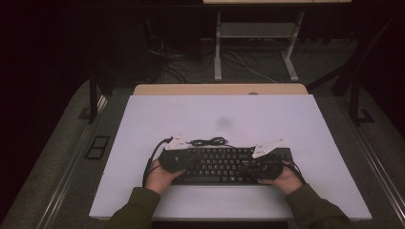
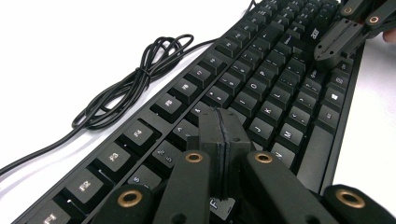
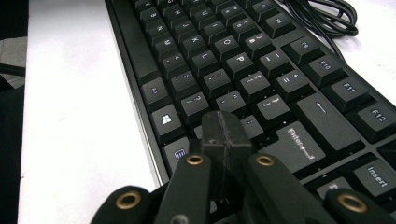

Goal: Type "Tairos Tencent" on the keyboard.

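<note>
High view: both hand-held grippers [image 1: 177, 160] [image 1: 265, 162] over keyboard [image 1: 224, 162].

White table top [image 1: 229, 114], metal frame [image 1: 258, 33] behind, grey floor [image 1: 57, 162]

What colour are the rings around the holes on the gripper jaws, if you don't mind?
Brass-gold rings on black jaws, clearest in the left gripper view.

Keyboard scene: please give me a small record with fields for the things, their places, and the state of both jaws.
main thing: black corded computer keyboard, flat on the white table top
cable: black bundled cable, behind the keyboard
left gripper: jaws shut, nothing between them, over the keyboard's left part
right gripper: jaws shut, nothing between them, over the keys near Enter
</note>
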`<move>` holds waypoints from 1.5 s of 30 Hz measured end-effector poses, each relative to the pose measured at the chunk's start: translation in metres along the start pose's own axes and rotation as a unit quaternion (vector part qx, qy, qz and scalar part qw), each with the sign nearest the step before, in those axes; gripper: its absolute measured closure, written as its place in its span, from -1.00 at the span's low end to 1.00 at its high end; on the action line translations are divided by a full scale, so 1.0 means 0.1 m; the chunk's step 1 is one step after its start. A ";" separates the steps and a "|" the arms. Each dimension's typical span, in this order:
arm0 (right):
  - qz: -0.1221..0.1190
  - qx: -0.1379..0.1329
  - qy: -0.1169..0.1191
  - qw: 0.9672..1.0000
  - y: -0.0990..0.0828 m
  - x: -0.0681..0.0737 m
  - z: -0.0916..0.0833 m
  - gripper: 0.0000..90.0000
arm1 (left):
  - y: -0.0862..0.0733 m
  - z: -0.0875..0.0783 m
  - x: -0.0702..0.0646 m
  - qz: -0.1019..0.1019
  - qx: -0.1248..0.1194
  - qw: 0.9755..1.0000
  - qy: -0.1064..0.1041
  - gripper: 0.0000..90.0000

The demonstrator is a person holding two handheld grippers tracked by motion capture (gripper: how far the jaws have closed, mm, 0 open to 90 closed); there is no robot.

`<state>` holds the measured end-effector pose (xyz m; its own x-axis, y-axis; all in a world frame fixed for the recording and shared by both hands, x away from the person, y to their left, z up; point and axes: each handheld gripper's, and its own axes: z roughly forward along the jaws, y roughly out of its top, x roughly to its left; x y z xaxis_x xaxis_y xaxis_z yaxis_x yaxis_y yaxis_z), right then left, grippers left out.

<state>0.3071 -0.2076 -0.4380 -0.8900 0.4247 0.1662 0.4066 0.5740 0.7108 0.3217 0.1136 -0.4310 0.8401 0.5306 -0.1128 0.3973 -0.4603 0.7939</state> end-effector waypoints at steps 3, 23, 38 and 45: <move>0.000 -0.001 0.000 1.000 0.00 0.00 0.00 0.99 | 0.00 0.02 0.00 -0.003 0.004 1.000 0.002 0.98; 0.001 -0.001 0.000 1.000 0.00 0.00 0.00 0.99 | -0.03 0.05 0.02 -0.008 0.019 1.000 0.007 0.98; 0.000 -0.001 0.000 1.000 0.00 0.00 0.00 0.99 | -0.04 0.06 0.02 -0.009 0.027 1.000 0.007 0.98; -0.001 -0.001 0.000 1.000 0.00 0.00 0.00 0.99 | -0.02 0.03 0.02 -0.009 0.016 1.000 0.005 0.98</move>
<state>0.3070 -0.2076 -0.4382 -0.8907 0.4239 0.1641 0.4044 0.5741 0.7120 0.3238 0.1136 -0.4346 0.8293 0.5456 -0.1211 0.4244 -0.4737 0.7717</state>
